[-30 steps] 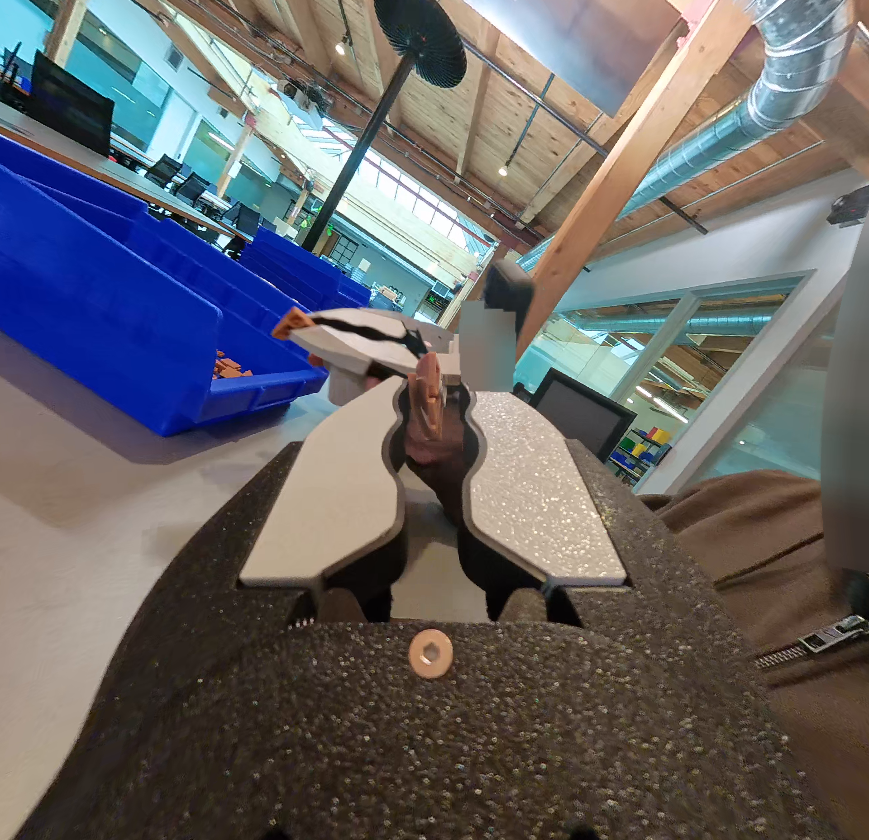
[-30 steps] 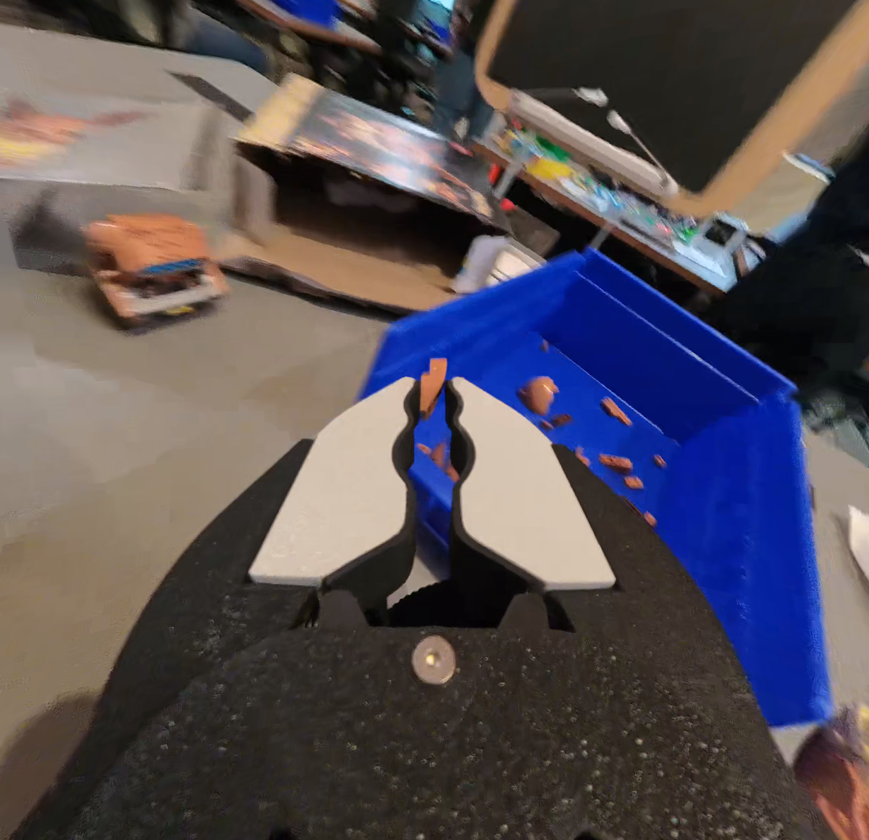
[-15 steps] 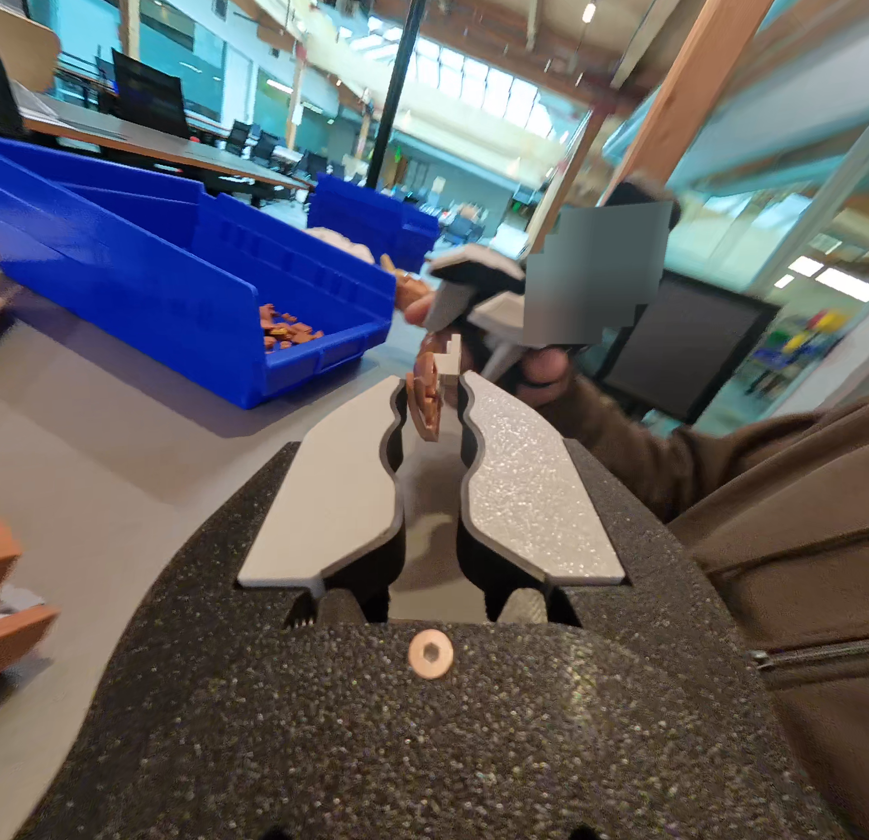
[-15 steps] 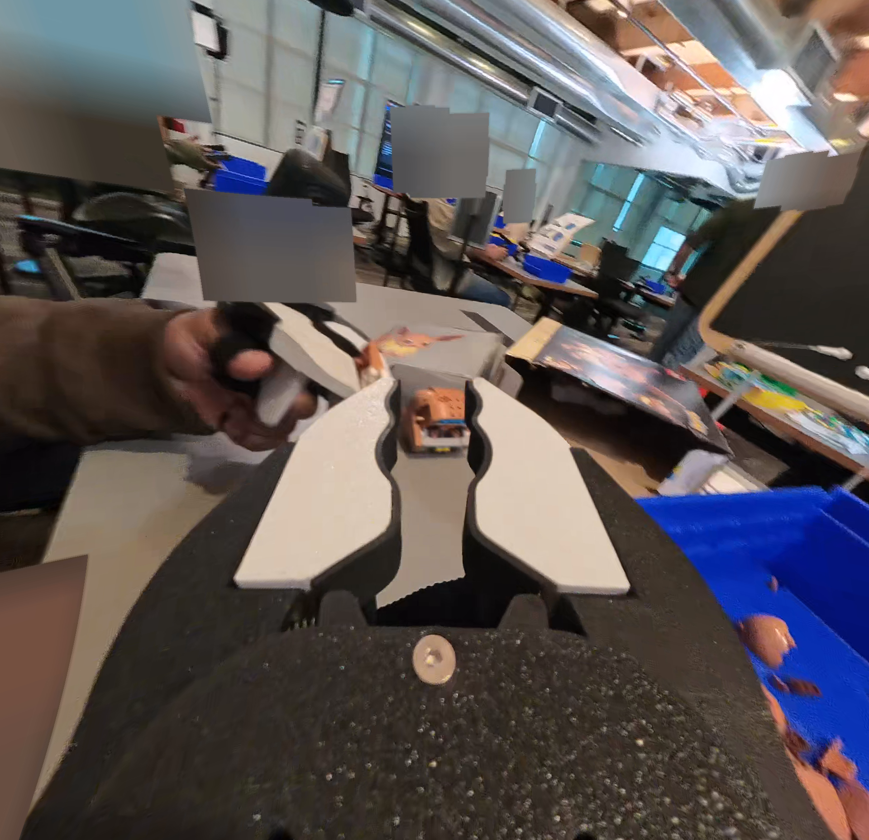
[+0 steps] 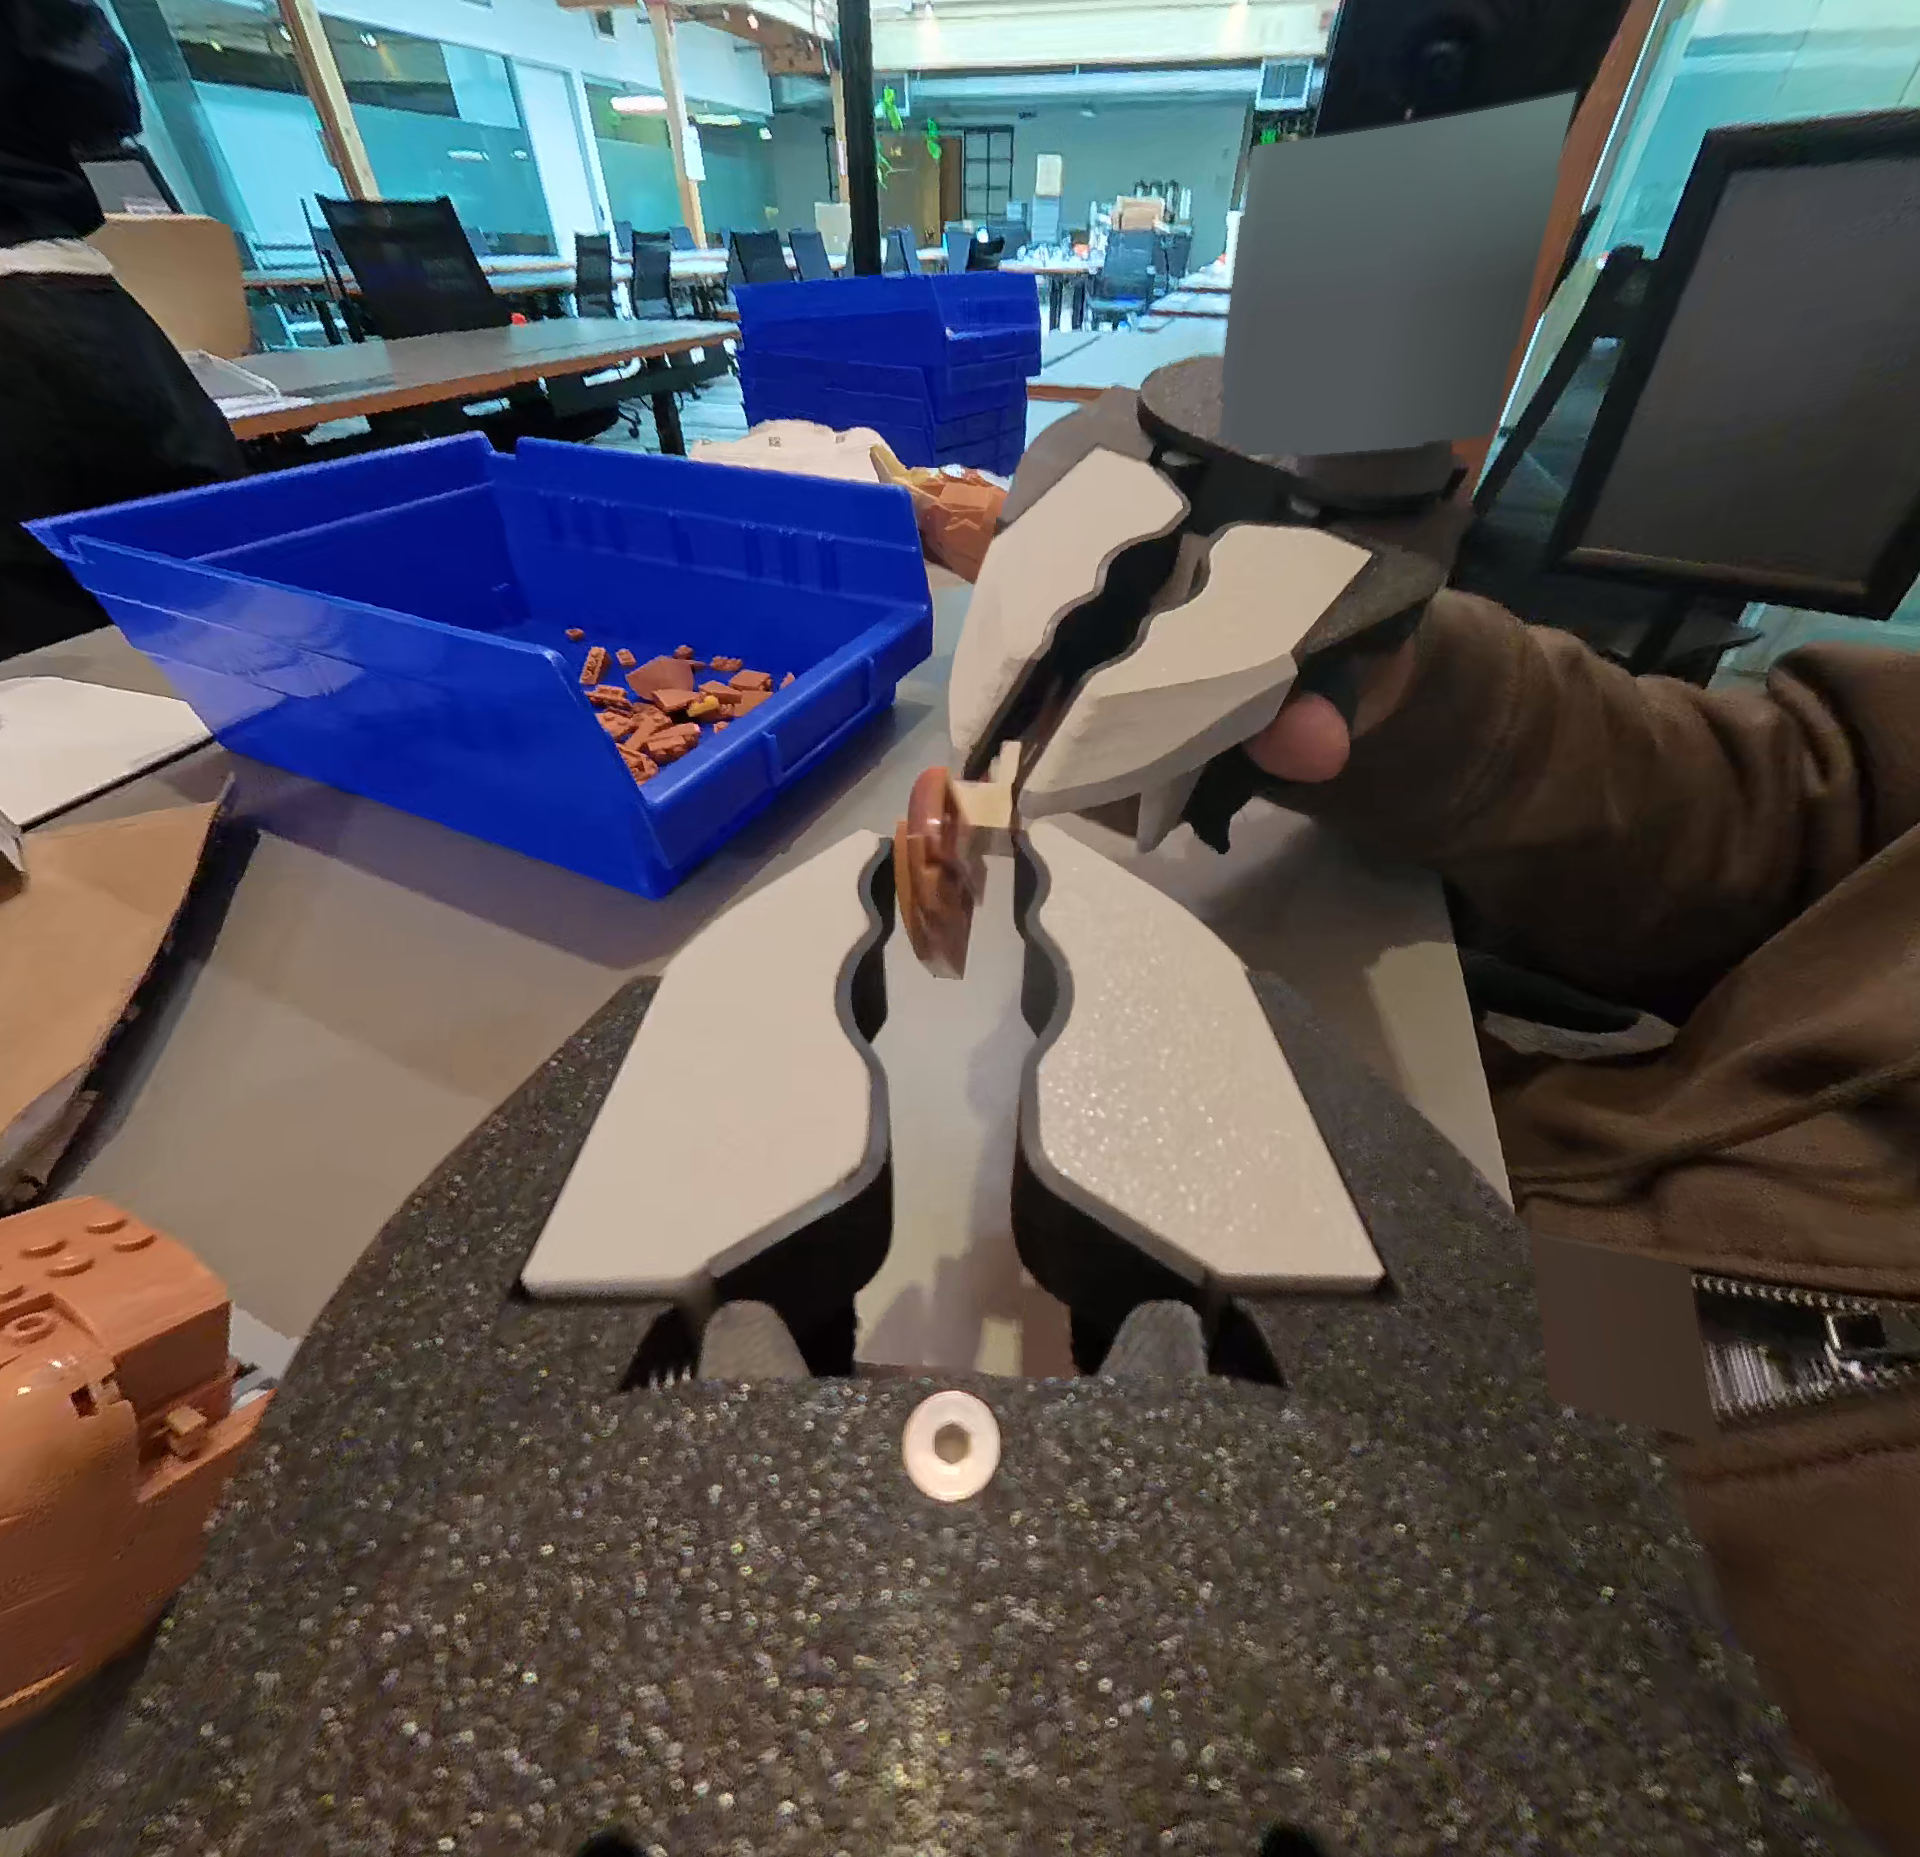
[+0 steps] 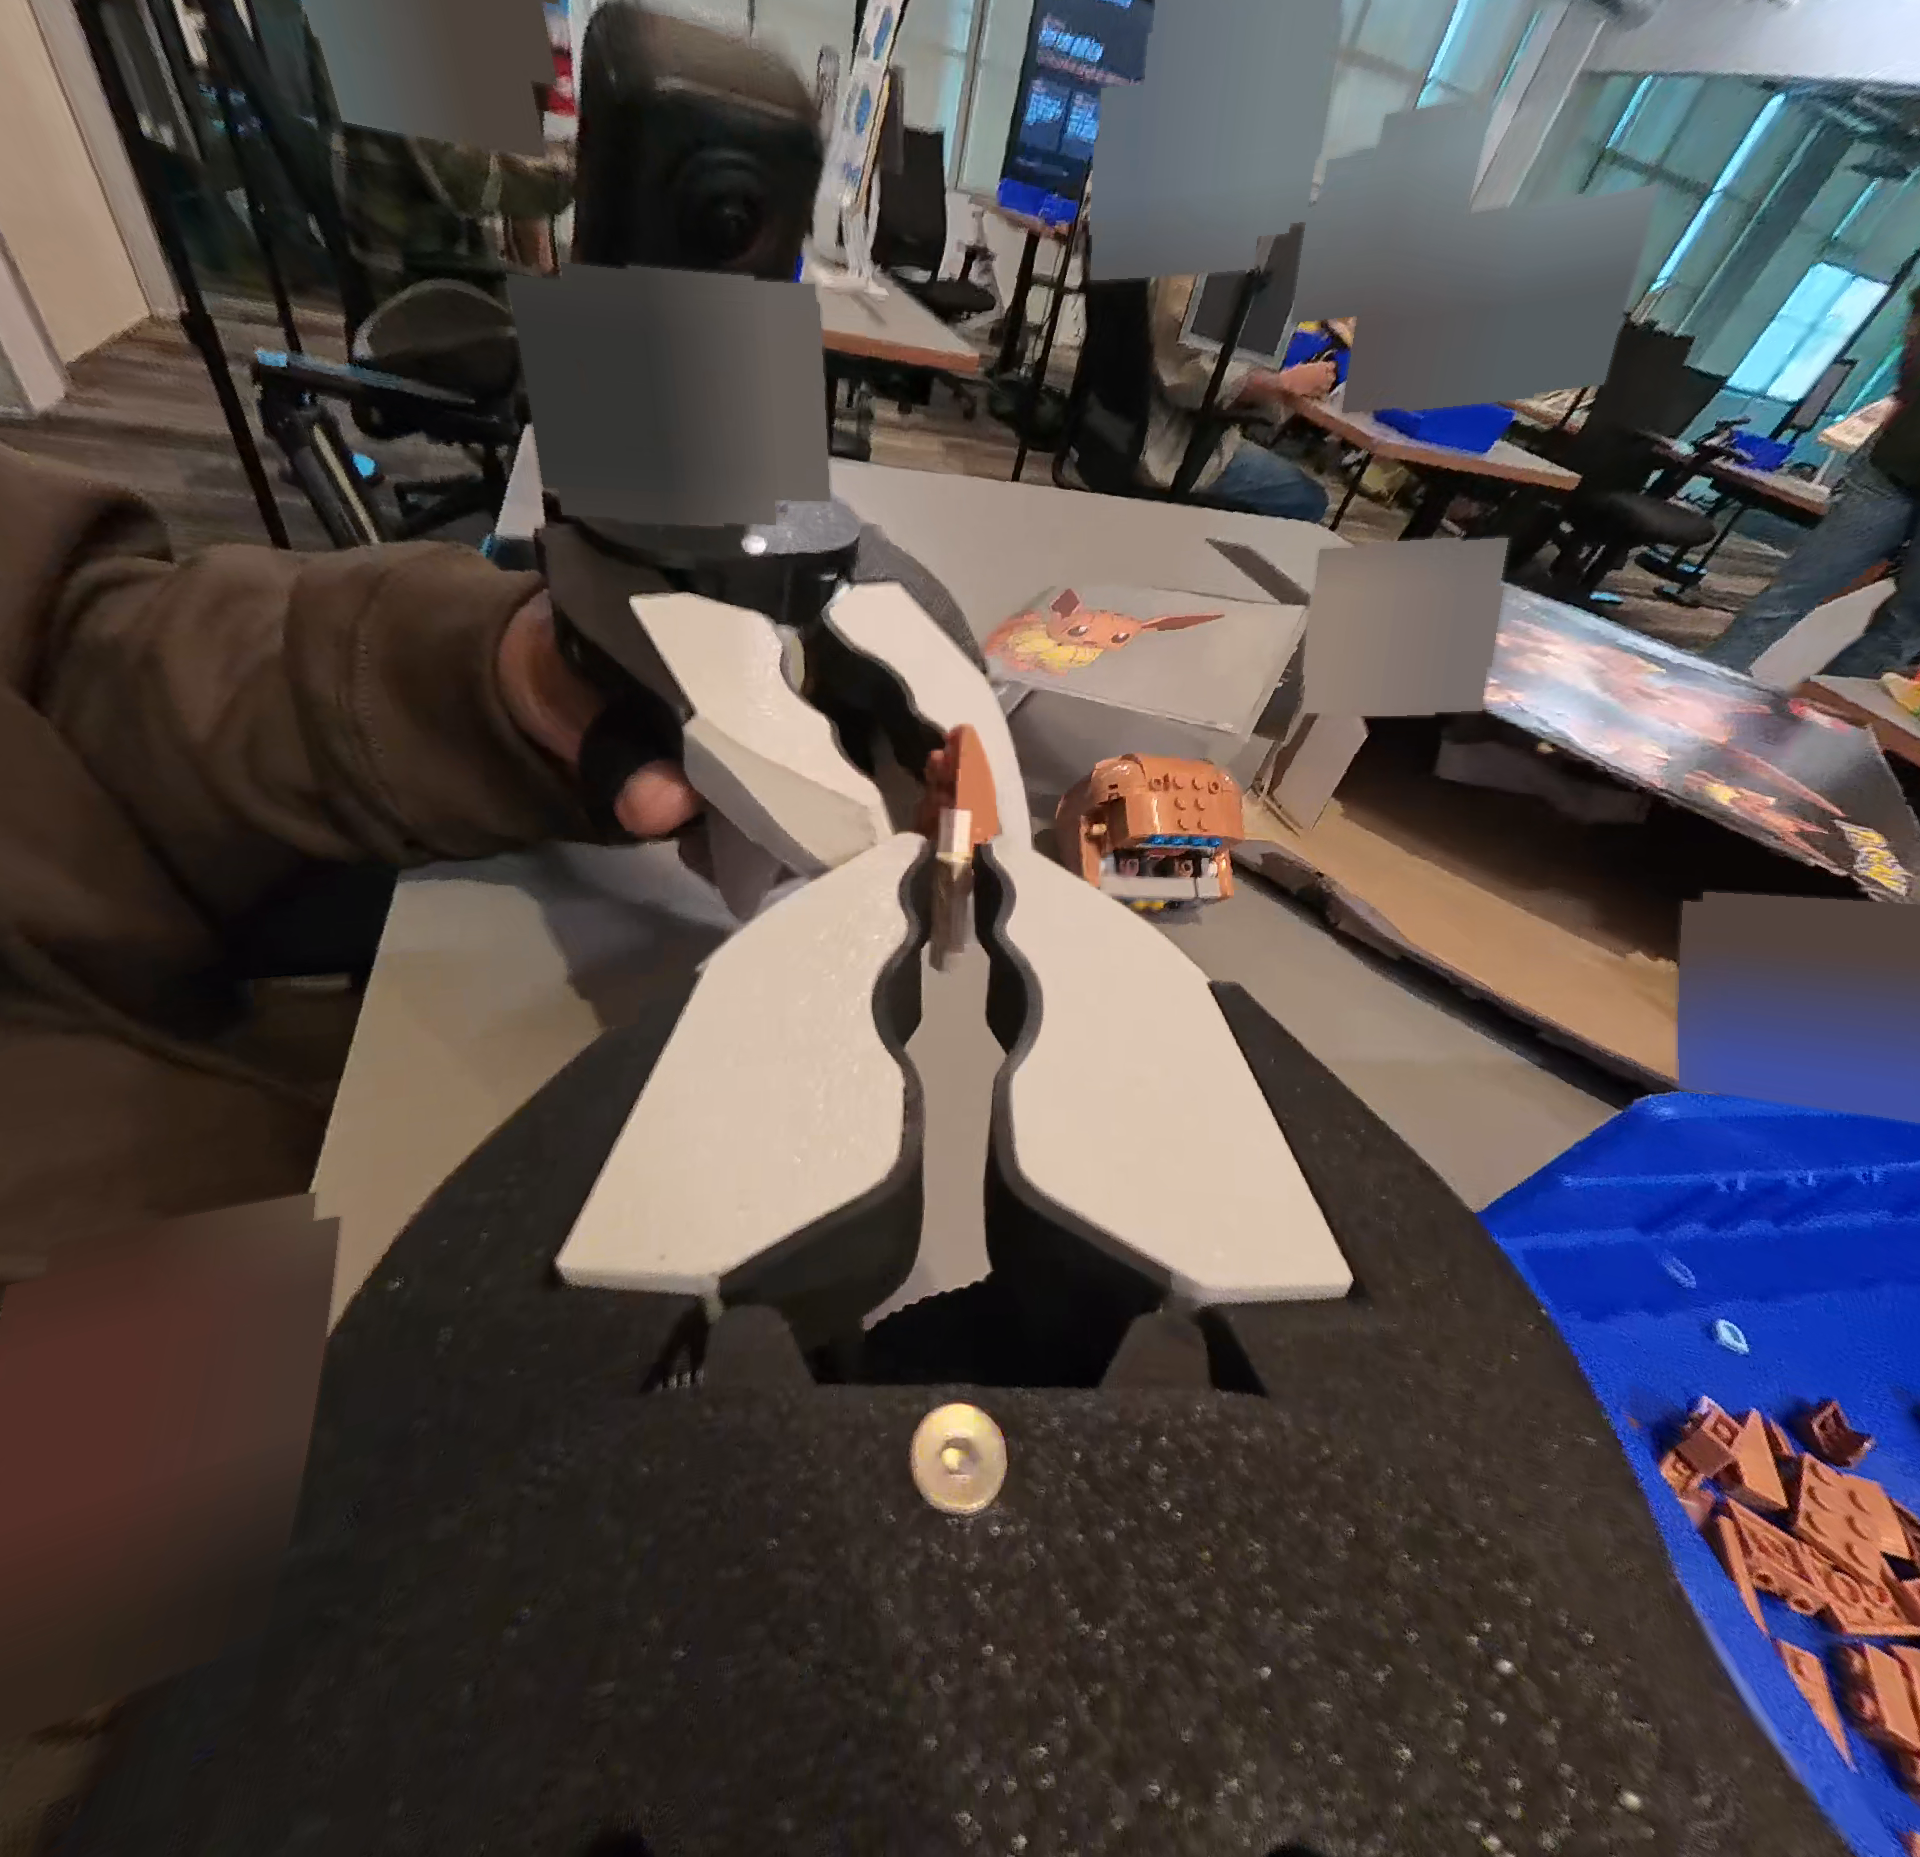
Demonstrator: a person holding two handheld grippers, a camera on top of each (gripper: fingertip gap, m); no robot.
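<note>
Grey surface [image 5: 436, 976]. Blue bin [image 5: 499, 602] of brown bricks [image 5: 675, 706], left of the left gripper's [image 5: 940, 857] jaws. Brown brick model [image 6: 1148, 815], beyond the right gripper's [image 6: 956, 862] jaws. Brown round piece [image 5: 935, 888], pinched in the left jaws. Small tan brick [image 5: 982, 799], clamped in the right jaws, touching the round piece.

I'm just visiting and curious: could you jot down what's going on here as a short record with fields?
left gripper: shut on a brown brick piece
right gripper: shut on a small tan piece
contact: tan piece meets brown piece
blue bin: holds loose brown bricks
brown brick model: on the grey table
</note>
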